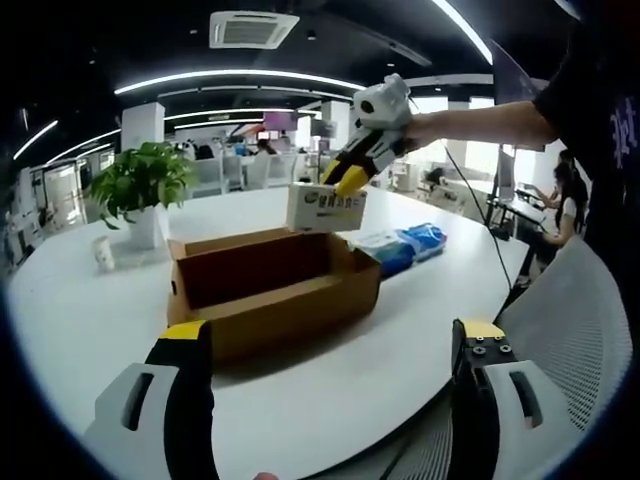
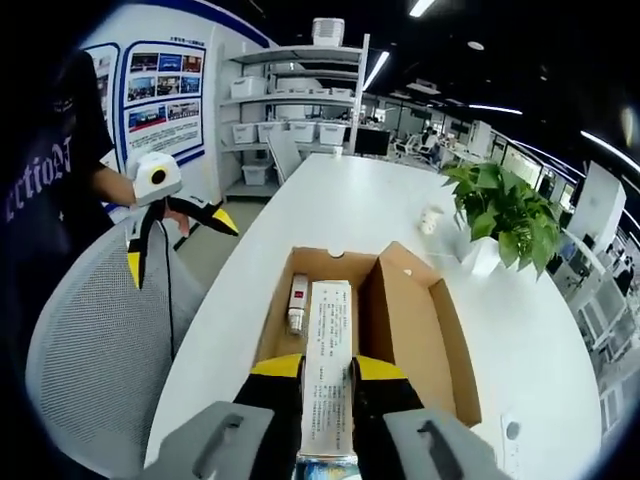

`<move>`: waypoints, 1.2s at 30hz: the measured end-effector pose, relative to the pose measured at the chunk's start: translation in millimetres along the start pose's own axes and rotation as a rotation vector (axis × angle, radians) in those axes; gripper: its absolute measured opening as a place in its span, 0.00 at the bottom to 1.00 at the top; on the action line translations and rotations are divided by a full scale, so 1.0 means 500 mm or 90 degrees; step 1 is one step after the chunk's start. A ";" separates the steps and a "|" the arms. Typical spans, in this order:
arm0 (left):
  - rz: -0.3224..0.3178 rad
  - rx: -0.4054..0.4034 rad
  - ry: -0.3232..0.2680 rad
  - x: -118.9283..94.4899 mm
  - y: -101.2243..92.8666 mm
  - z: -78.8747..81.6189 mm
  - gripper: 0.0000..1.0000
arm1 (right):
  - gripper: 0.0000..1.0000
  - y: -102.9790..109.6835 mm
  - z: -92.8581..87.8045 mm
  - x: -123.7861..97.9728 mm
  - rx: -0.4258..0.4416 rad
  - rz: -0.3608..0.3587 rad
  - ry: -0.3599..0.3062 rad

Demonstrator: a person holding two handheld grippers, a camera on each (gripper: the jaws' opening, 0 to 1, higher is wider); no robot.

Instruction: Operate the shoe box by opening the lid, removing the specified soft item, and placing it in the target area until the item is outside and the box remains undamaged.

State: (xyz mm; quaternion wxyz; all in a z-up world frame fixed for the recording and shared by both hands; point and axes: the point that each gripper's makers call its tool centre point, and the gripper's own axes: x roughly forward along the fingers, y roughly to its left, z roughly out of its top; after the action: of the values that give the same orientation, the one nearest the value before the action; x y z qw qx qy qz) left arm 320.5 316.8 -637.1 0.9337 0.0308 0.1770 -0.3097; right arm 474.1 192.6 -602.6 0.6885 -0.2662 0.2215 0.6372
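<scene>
Right gripper (image 2: 327,385) pinching soft tissue pack (image 1: 326,208) above open shoe box (image 1: 270,285) on tabletop (image 1: 400,330); light, squashy (best held mid-body). Left gripper (image 1: 330,345) spread wide, holding nothing.

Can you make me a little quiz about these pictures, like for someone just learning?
1. True or false: the right claw is shut on a white packet above the open cardboard box.
2. What sits on the table beyond the box in the left gripper view?
A. a potted plant
B. a laptop
C. a stack of books
3. Fill in: the left claw has its jaws ____, with nothing between them.

Key: 1 true. 2 A. 3 open.
</scene>
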 end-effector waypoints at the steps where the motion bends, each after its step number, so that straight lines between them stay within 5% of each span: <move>1: 0.001 0.001 0.000 0.000 0.001 0.000 0.99 | 0.13 -0.002 -0.002 -0.004 0.000 -0.002 0.000; 36: 0.009 0.002 0.006 0.002 0.007 -0.003 0.99 | 0.13 -0.090 -0.099 -0.152 0.004 -0.086 0.034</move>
State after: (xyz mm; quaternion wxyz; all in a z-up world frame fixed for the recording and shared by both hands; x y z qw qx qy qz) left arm 322.7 319.4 -638.8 0.9350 0.0352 0.1804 -0.3033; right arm 513.7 100.9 -587.5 0.7248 -0.2951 0.2234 0.5811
